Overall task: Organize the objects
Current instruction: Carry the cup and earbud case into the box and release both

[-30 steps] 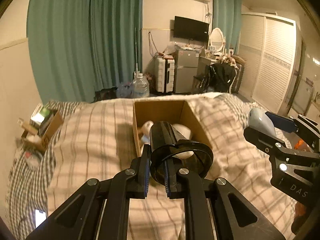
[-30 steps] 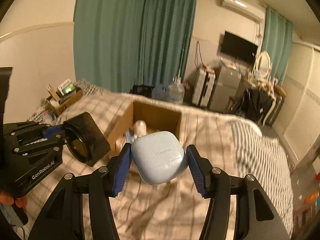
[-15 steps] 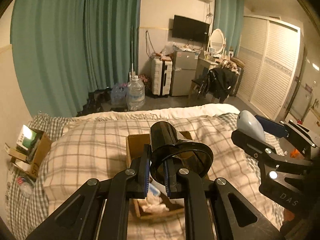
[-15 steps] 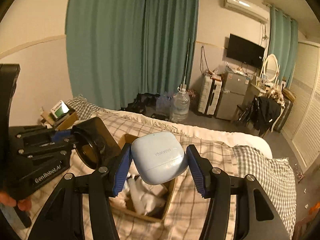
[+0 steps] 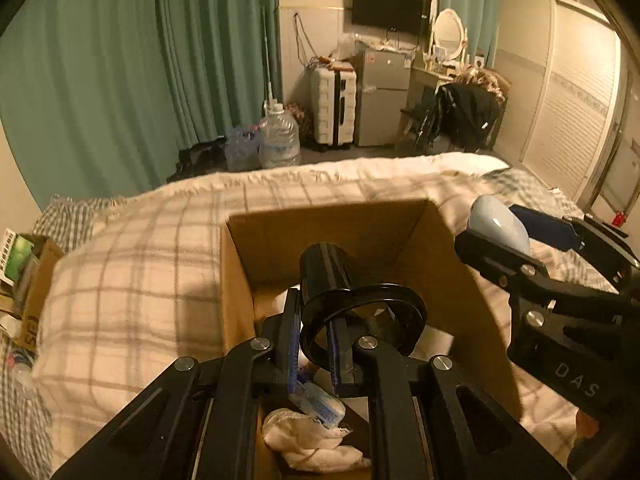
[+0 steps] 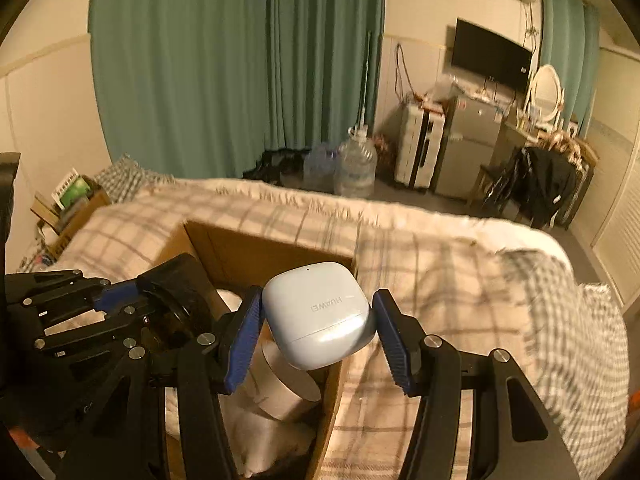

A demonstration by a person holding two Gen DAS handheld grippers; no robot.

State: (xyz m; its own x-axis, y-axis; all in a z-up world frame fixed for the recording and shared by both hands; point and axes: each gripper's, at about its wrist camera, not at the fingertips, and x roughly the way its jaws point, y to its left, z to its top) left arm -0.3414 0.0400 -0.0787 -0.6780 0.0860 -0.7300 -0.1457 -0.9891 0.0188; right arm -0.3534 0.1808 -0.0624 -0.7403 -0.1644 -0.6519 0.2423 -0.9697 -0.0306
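My left gripper is shut on the rim of a black cup and holds it over the open cardboard box on the bed. My right gripper is shut on a pale blue earbud case above the box's right wall. The case and right gripper also show in the left wrist view. The left gripper with the cup shows in the right wrist view. Inside the box lie a white cloth, a blue packet and a white roll.
The box sits on a plaid blanket covering the bed. A smaller cardboard box of items stands at the left bedside. Beyond the bed are water jugs, a suitcase, a small fridge and green curtains.
Both grippers have dropped and tilted down toward the box, which now fills the lower view. The cup and the earbud case stay held.
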